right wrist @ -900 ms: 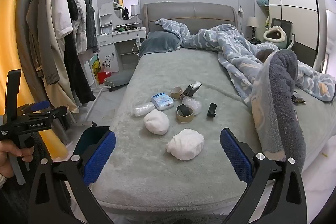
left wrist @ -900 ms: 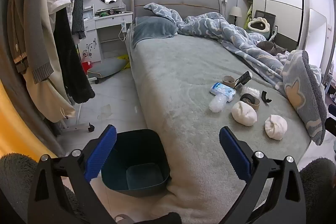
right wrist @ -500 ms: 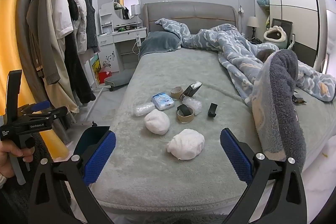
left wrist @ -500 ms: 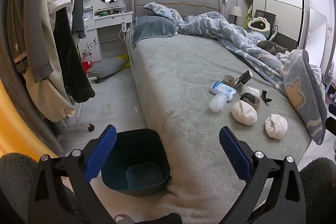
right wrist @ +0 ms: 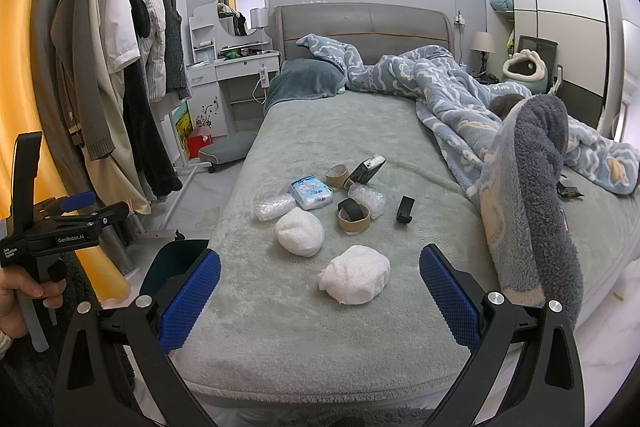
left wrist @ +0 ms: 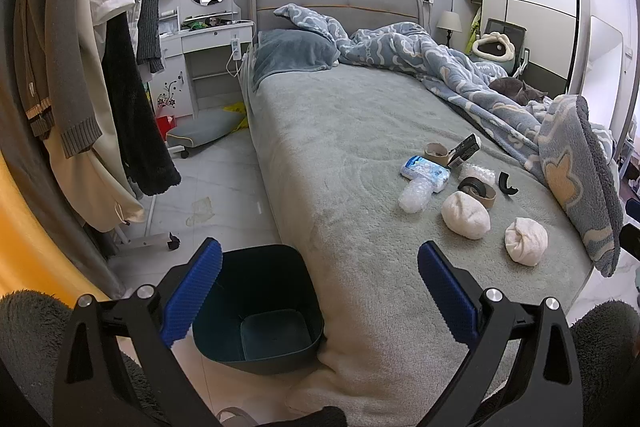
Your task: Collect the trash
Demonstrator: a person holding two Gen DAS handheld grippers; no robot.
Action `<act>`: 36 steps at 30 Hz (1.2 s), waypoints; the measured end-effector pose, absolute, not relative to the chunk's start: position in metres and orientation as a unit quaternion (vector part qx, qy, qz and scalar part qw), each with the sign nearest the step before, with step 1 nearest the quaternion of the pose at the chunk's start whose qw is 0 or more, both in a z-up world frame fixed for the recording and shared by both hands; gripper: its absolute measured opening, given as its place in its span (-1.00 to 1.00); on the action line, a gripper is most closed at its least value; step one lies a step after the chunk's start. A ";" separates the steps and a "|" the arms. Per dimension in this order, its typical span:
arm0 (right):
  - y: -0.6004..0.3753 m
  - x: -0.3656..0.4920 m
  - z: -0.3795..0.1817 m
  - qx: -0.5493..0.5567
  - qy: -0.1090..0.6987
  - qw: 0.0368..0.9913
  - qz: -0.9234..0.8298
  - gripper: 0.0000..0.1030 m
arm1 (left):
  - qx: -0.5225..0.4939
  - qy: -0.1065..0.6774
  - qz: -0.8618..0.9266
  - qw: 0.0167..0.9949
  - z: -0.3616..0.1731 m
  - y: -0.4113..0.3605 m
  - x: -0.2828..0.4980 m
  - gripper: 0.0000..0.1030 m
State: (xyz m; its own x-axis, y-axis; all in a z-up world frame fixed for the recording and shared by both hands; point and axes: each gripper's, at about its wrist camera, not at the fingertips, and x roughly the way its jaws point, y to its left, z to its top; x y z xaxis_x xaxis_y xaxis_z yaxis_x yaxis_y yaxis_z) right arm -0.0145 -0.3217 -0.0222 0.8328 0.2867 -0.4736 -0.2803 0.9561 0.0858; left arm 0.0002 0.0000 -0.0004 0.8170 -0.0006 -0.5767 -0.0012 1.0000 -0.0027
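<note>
A small heap of trash is spread on the grey bed (right wrist: 304, 327), toward its near end. Two white crumpled wads are nearest: one (right wrist: 354, 279) just beyond the right tool (right wrist: 320, 301), the other (right wrist: 299, 231) slightly farther and to the left. Behind them are seen a cardboard tape ring with a black piece in it (right wrist: 353, 215), a blue-and-white tissue pack (right wrist: 311, 191), a clear crumpled plastic wrapper (right wrist: 274, 207), a bubble-wrap wad (right wrist: 367, 198), a second cardboard ring (right wrist: 337, 175) and a dark small box (right wrist: 366, 169) leaning beside it. A black clip (right wrist: 405, 209) lies apart to the right. A dark teal bin (left wrist: 260, 307) stands on the floor against the bed's near left corner, directly under the left tool (left wrist: 320, 293). Both tools are spread wide, with nothing held between the blue pads. A rumpled blue blanket (right wrist: 520, 195) is piled along the bed's right side, and coats (right wrist: 108, 75) hang on a rack at the left.
</note>
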 end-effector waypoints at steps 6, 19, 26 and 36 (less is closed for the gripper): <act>-0.321 -0.014 -0.022 0.006 0.248 0.957 0.148 0.95 | -0.002 0.302 0.000 0.953 0.000 0.000 0.000 0.94; -0.321 -0.015 -0.022 0.006 0.249 0.957 0.148 0.95 | -0.002 0.303 0.000 0.953 0.000 0.000 0.000 0.94; -0.321 -0.015 -0.023 0.006 0.249 0.957 0.148 0.95 | -0.002 0.303 0.000 0.953 0.000 0.000 0.000 0.94; -0.321 -0.015 -0.022 0.006 0.248 0.957 0.148 0.95 | -0.002 0.305 -0.001 0.952 0.000 0.000 0.000 0.94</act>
State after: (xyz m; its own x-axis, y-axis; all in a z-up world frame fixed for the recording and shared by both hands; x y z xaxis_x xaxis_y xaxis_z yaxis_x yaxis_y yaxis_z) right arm -0.0150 -0.3207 -0.0225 0.8331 0.2857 -0.4736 -0.2798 0.9563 0.0848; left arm -0.0002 0.0000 -0.0001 0.8137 -0.0027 -0.5813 0.0004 1.0000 -0.0041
